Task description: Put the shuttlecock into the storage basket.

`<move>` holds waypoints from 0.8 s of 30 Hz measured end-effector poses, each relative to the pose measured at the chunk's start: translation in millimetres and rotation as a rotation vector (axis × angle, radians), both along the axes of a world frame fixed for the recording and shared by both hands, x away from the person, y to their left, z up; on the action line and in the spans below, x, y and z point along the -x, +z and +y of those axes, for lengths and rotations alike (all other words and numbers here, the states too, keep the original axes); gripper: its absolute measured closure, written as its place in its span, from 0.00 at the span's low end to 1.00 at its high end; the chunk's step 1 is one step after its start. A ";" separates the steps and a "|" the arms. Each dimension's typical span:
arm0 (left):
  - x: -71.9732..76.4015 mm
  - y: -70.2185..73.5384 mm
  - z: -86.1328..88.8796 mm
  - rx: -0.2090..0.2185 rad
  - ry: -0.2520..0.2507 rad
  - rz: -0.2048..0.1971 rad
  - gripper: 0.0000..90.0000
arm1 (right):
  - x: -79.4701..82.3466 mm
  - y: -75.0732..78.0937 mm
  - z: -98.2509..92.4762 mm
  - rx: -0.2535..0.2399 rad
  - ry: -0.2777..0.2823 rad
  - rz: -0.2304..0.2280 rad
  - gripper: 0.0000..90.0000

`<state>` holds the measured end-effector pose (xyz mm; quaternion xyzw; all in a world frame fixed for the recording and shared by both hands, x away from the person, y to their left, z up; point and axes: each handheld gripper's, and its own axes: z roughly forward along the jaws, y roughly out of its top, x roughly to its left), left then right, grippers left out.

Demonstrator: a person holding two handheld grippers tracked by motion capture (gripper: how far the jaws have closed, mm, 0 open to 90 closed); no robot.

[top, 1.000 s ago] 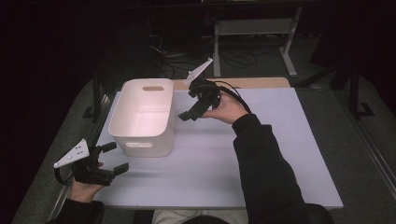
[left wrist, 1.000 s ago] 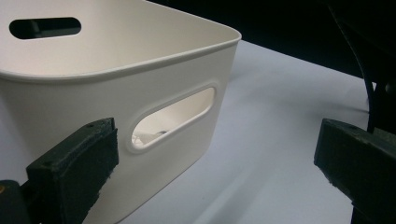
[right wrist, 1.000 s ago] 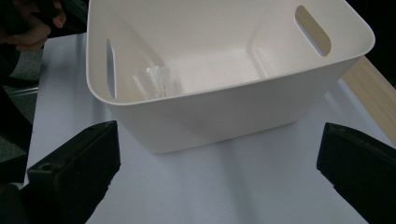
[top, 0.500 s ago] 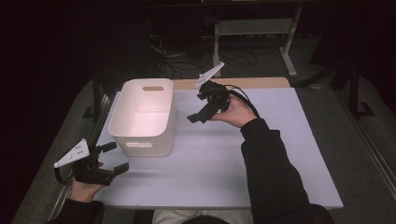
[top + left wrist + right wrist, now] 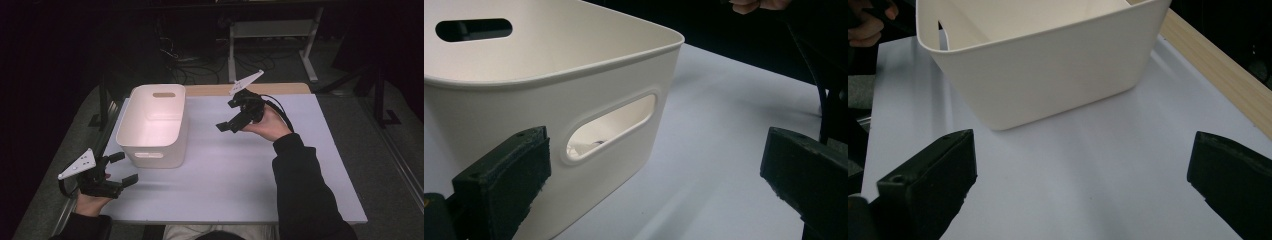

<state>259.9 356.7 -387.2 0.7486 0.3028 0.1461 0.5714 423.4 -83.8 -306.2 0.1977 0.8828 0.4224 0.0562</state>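
A person seated at the near edge of a white-topped table holds a two-jaw gripper in each hand, with a white plastic bin standing on the left half of the tabletop. The bin is upright and open at the top, a slot handle cut into its near wall and another into its far wall; in the left gripper view a small pale scrap can be made out through the near slot, too unclear to identify. The left gripper rests at the near left corner of the table, just beside the bin's near wall, its jaws spread wide apart and holding nothing; in the left gripper view they point at the bin's near handle slot. The right gripper is held above the table to the right of the bin, near its far right corner but apart from it, jaws likewise spread wide and empty; the right gripper view looks down on the bin's outer wall and the bare tabletop. A strip of wooden edging runs along the table's far side
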 end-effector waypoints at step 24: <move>-0.3 0.0 -0.3 0.000 0.001 0.000 0.00 | 10.5 -18.9 -44.6 -0.070 -0.079 0.007 0.00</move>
